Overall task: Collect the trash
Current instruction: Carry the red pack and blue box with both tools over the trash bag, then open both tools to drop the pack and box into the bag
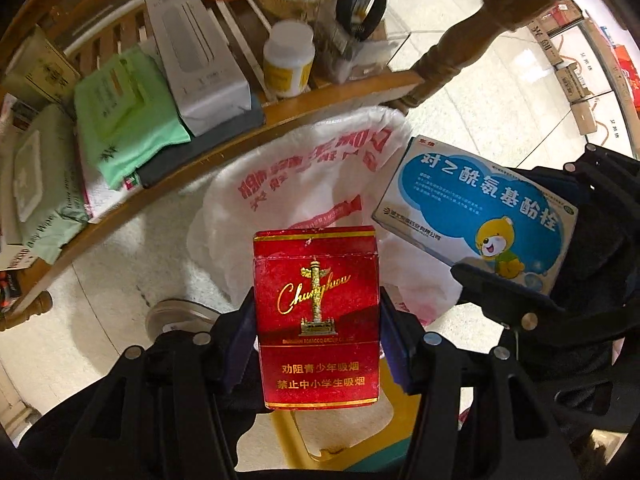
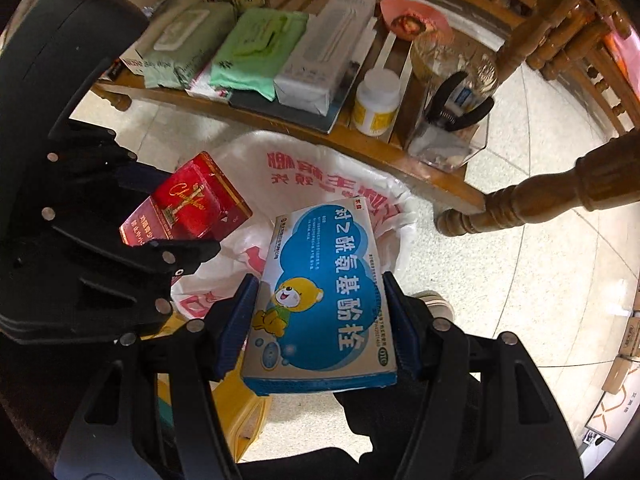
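Left gripper pinches red pack, right gripper pinches blue box; both held over white bag. Wooden shelf behind, pale tile floor.

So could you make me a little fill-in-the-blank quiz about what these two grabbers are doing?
1. The left gripper holds a ____ cigarette pack.
2. The right gripper holds a medicine box showing a cartoon ____.
3. Both hover above a white plastic ____ with red print.

Missing words: red; bear; bag
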The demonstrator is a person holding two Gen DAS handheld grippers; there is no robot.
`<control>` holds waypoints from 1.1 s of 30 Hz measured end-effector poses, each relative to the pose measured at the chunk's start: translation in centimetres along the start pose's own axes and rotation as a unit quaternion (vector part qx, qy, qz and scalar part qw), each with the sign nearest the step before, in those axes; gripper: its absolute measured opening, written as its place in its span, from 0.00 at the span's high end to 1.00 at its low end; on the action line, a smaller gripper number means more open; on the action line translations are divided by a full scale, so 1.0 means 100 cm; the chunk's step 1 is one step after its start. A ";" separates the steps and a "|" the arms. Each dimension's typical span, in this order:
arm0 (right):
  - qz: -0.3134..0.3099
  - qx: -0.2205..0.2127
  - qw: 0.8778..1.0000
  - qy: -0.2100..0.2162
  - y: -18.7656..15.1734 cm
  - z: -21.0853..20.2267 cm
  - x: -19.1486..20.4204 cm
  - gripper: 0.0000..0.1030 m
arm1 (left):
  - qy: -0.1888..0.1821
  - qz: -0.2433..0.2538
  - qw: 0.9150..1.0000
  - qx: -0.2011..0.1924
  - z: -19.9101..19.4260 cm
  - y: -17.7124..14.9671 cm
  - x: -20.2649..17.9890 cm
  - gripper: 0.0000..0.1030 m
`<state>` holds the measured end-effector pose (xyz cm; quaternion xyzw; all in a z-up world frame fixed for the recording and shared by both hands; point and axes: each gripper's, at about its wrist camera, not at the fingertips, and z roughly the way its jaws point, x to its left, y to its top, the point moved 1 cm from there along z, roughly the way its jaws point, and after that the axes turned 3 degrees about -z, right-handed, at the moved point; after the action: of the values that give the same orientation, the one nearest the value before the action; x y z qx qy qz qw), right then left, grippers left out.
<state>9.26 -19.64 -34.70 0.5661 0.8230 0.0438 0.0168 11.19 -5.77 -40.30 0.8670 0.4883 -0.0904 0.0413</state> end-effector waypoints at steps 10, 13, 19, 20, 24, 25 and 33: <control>0.015 0.041 0.999 0.009 0.007 0.048 -0.014 0.41 | -0.015 -0.037 0.998 0.040 0.050 0.020 0.019 0.47; 0.013 0.055 0.998 0.010 0.007 0.062 -0.013 0.41 | -0.014 -0.042 0.998 0.049 0.058 0.021 0.023 0.47; 0.012 0.068 0.998 0.016 0.004 0.073 -0.011 0.41 | -0.008 -0.042 0.997 0.058 0.070 0.023 0.019 0.47; 0.013 0.069 0.997 0.017 0.004 0.074 -0.011 0.41 | -0.007 -0.041 0.997 0.059 0.069 0.024 0.018 0.47; 0.017 0.070 0.997 0.018 0.004 0.075 -0.010 0.41 | -0.006 -0.046 0.997 0.063 0.070 0.024 0.018 0.47; 0.017 0.071 0.997 0.018 0.003 0.076 -0.010 0.41 | -0.006 -0.048 0.997 0.064 0.071 0.024 0.019 0.47; 0.016 0.072 0.997 0.019 0.003 0.078 -0.009 0.41 | 0.004 -0.041 0.997 0.069 0.073 0.024 0.016 0.47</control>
<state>10.46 -19.96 -42.45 0.5784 0.8148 -0.0048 -0.0403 13.17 -6.85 -47.85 0.8472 0.5165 -0.1221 -0.0243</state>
